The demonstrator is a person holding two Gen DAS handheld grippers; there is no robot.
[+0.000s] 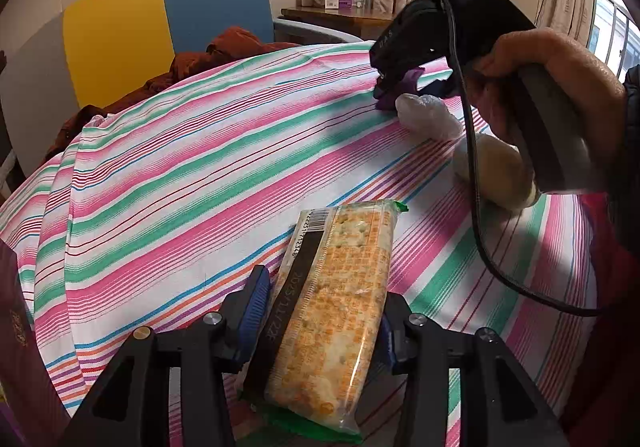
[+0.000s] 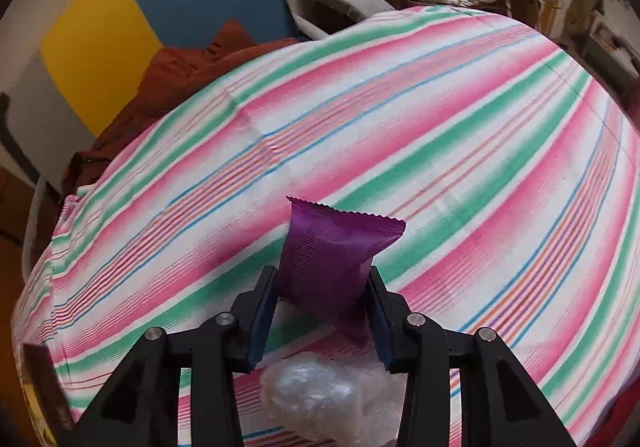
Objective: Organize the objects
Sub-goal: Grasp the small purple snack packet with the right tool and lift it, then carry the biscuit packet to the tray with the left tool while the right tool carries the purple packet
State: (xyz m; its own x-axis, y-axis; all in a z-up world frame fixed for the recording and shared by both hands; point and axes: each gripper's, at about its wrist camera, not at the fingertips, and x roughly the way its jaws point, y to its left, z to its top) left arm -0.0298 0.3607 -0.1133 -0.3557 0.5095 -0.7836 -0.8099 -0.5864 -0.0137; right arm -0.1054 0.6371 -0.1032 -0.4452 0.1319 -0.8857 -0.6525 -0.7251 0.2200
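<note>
My left gripper (image 1: 320,311) is shut on a pack of crackers (image 1: 340,303) in clear wrap with orange print, held above the striped cloth (image 1: 192,175). My right gripper (image 2: 323,293) is shut on a purple sachet (image 2: 332,255), which stands up between the blue pads over the cloth. In the left wrist view the right gripper (image 1: 394,89) hangs at the far right of the cloth, held by a hand (image 1: 560,79), with the purple sachet (image 1: 400,87) at its tips. A clear-wrapped white lump (image 1: 430,115) lies just below it, and a pale wrapped bun (image 1: 496,175) lies nearer.
The striped cloth (image 2: 440,119) covers a rounded surface. A rust-brown garment (image 1: 200,67) lies at its far edge before a yellow and blue chair back (image 1: 160,19). A wooden desk (image 1: 340,17) with boxes stands behind. A dark red box (image 1: 20,347) is at the left edge.
</note>
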